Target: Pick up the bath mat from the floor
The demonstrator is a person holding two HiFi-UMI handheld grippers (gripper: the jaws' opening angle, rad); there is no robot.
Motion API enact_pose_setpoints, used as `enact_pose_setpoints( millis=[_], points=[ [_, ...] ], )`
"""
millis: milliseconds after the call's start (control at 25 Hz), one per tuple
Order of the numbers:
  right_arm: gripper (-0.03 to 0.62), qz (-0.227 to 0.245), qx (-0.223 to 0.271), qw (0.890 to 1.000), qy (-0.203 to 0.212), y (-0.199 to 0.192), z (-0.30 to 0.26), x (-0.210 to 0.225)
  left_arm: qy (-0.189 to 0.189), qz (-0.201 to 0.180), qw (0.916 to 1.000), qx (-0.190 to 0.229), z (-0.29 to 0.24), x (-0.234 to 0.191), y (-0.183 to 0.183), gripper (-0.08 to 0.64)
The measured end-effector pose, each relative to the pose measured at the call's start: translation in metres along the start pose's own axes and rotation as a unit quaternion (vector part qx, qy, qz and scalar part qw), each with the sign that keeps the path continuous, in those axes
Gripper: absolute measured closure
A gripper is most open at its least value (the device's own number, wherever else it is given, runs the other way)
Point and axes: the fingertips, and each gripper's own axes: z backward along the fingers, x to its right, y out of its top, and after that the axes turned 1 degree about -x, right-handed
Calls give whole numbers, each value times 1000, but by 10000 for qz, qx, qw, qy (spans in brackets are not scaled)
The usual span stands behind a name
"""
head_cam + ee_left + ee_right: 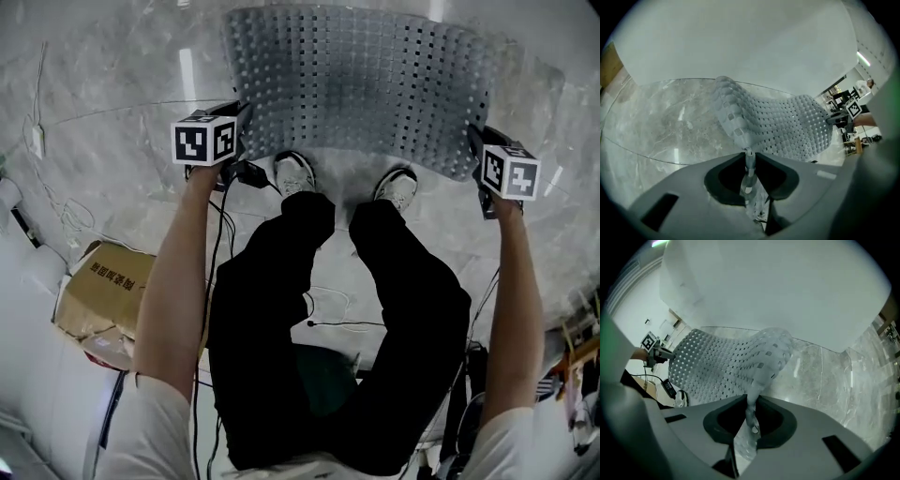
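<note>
The bath mat (361,84) is a grey perforated sheet, raised off the marble floor and sagging between my two grippers. My left gripper (239,127) is shut on the mat's near-left corner. In the left gripper view the mat (778,124) runs from the closed jaws (749,159) up and away to the right. My right gripper (476,145) is shut on the near-right corner. The right gripper view has the mat (726,362) pinched in the closed jaws (751,406) and stretching left toward the other gripper.
The person's two white shoes (295,173) stand just under the mat's near edge. A cardboard box (103,281) lies at the left, and cables (225,225) trail over the marble floor (112,159). A white wall (740,37) rises behind the floor.
</note>
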Motion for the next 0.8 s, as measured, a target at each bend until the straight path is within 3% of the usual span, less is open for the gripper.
enact_pose_setpoints(
  millis=[160,520,800],
  points=[
    [537,227,-15,9997,86,8,37,-21,-238,-253,9994,-56,32,37,9,489],
    [538,529,-195,9982,180,0,110,-61,-504,-435,9978,-64,98,105,18,494],
    [540,634,-400,9970,211,-19,163,-80,-665,-542,9958,-309,146,146,-4,494]
  ],
)
